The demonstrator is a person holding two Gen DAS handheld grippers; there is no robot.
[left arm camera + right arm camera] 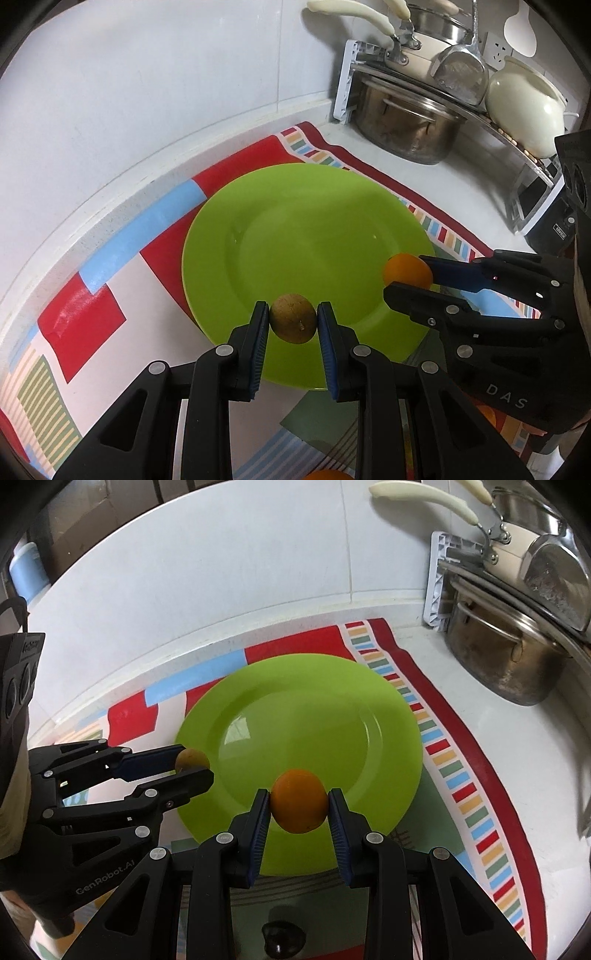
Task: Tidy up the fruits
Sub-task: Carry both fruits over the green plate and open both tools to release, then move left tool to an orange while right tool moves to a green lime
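Note:
A round green plate (295,221) lies on a colourful patterned mat; it also shows in the right wrist view (303,709). My left gripper (292,325) is shut on a small brown kiwi (292,323) and holds it over the plate's near rim. It shows in the right wrist view (195,766) with the kiwi (190,759) at the plate's left edge. My right gripper (298,806) is shut on an orange (299,800) over the plate's near rim. It shows in the left wrist view (408,273) with the orange (406,271).
A steel pot (402,118) stands under a dish rack with pans and a white ceramic pot (524,99) at the back right. A tiled wall runs behind. A dark fruit (282,939) lies on the mat below my right gripper. Another orange (328,475) peeks at the bottom edge.

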